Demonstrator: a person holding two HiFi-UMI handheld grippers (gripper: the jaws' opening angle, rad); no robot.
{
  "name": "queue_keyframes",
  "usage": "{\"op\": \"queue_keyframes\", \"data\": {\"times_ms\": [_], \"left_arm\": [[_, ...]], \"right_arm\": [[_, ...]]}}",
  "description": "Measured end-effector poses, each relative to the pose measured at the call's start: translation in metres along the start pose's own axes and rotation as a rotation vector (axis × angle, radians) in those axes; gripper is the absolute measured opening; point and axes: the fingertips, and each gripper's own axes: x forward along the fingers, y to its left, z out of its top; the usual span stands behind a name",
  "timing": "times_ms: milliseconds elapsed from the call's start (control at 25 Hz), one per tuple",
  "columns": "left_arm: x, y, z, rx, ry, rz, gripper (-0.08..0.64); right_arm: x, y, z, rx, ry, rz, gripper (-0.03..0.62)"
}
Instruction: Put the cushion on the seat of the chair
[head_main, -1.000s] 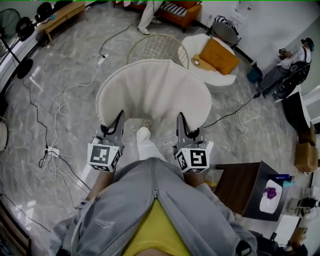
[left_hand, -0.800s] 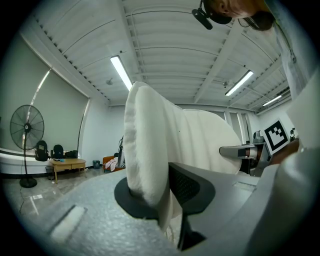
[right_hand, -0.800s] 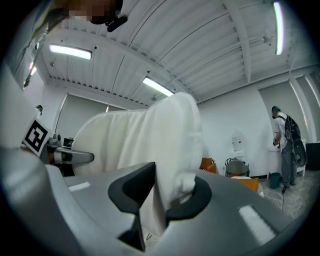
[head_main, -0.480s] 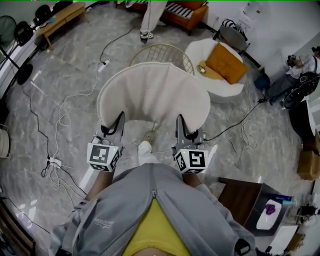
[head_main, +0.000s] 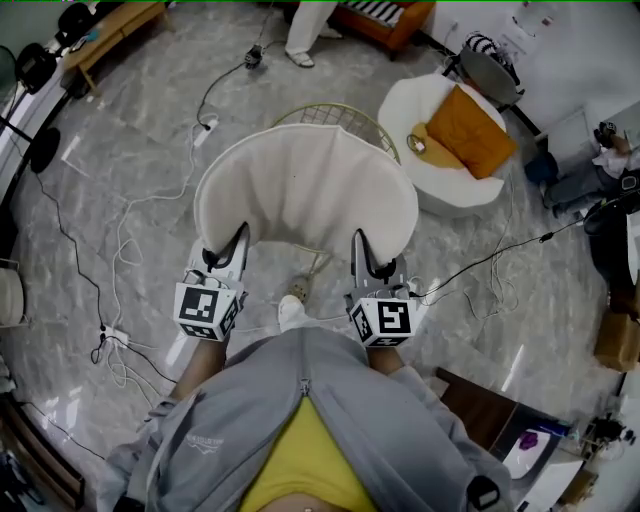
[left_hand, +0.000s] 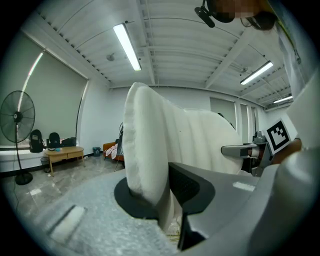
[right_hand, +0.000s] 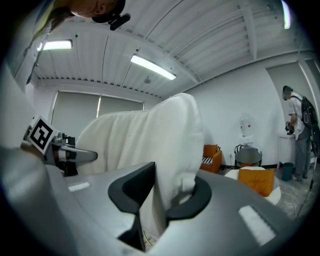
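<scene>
Marble floor (head_main: 130, 170) fills the head view as a person carries a white cushion (head_main: 305, 185) toward a gold wire chair (head_main: 335, 118). A second ago the chair stood clear beyond the cushion. Now the cushion covers most of it and little more than the far rim shows, so the carry looks nearly done and the lowering onto the seat is what remains. Left gripper (head_main: 228, 242) and right gripper (head_main: 365, 245) reach forward side by side, almost level, each pinching a near corner of the cushion, which hangs in the air between them and is not yet on the seat. A white armchair (head_main: 420, 105) with an orange pillow (head_main: 468, 130) sits well to the right. In the left gripper view, the left gripper (left_hand: 161, 195) has its jaws clamped on the cushion's (left_hand: 150, 145) thick edge, fabric bulging up from between the pads. The right gripper (left_hand: 245, 150) shows across the cushion, and a fan (left_hand: 17, 117) stands by the window. In the right gripper view, the right gripper (right_hand: 162, 192) likewise squeezes the opposite edge of the cushion (right_hand: 165, 140), with the left gripper (right_hand: 70, 155) at far left.
</scene>
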Motion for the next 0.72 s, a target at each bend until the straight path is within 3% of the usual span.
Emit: {"op": "queue_keyframes", "data": {"times_ms": [320,720], "left_arm": [[0.073,0.028,-0.002,-0.018,0.037,-0.041,0.06],[0.132,0.025,0.001,-0.01,0.07,-0.179,0.06]], "right_arm": [[0.06,-0.032,-0.006,0.014,0.03,-0.029,0.074],[0.068,-0.061,-0.01,0.049,0.035,-0.159,0.074]]}}
